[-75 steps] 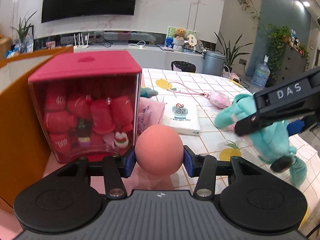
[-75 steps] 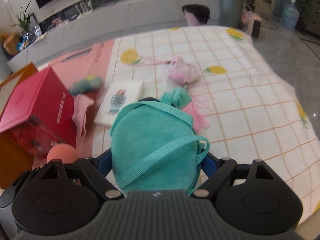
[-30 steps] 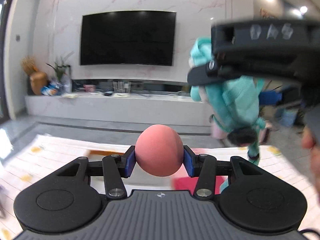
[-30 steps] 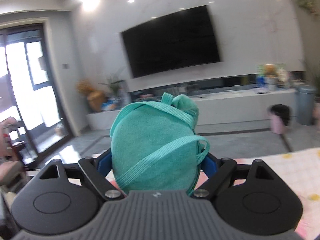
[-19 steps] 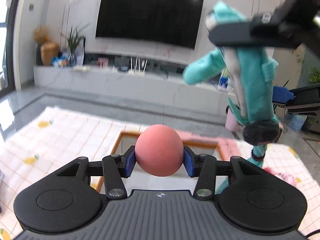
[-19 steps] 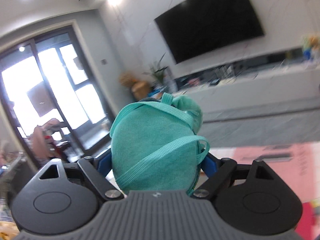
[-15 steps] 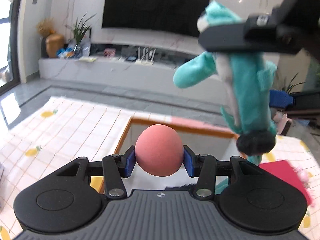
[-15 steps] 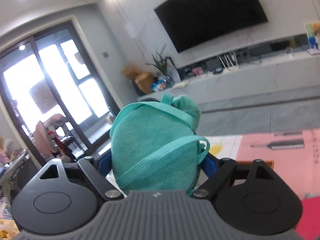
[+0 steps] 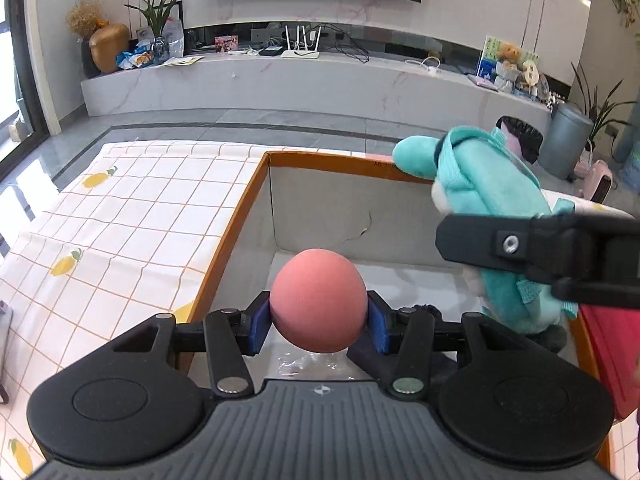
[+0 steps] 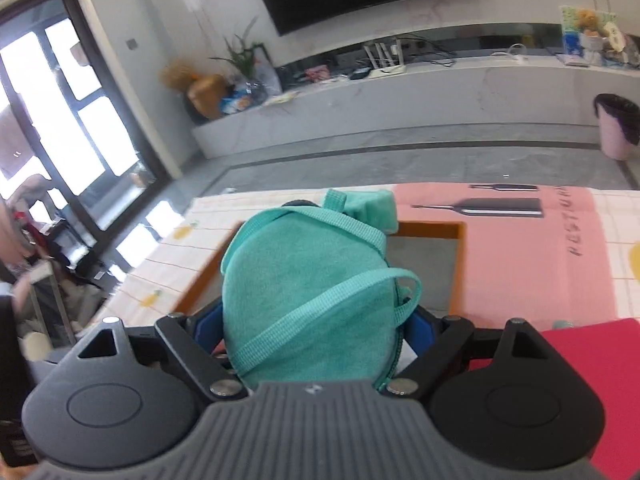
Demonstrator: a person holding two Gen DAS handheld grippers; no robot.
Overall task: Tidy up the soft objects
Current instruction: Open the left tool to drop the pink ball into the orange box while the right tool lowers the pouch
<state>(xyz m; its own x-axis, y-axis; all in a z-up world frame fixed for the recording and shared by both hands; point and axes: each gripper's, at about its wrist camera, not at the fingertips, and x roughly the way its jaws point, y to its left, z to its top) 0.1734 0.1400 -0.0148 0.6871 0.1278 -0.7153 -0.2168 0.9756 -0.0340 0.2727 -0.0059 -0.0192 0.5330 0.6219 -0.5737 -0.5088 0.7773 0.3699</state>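
My left gripper (image 9: 318, 321) is shut on a pink foam ball (image 9: 318, 300), its blue pads pressing both sides. The ball hangs over the open orange-rimmed cardboard box (image 9: 320, 208), above its grey floor. My right gripper (image 10: 316, 332) is shut on a teal plush toy (image 10: 308, 296) with webbing straps. In the left wrist view the teal plush toy (image 9: 488, 196) hangs at the right, clamped in the right gripper's black finger (image 9: 536, 246), over the box's right side. The orange-rimmed box (image 10: 424, 248) shows behind the plush in the right wrist view.
The table wears a white checked cloth with lemon prints (image 9: 132, 216). A pink flat package (image 10: 516, 248) lies beyond the box, and a red box (image 10: 596, 380) sits at the right. A TV wall, a low marble shelf (image 9: 304, 80) and a pink bin (image 10: 616, 128) stand behind.
Both grippers have swung from the room view down over the open cardboard box, still gripping the ball and the plush. The plush now hangs lower, over the box's right side.
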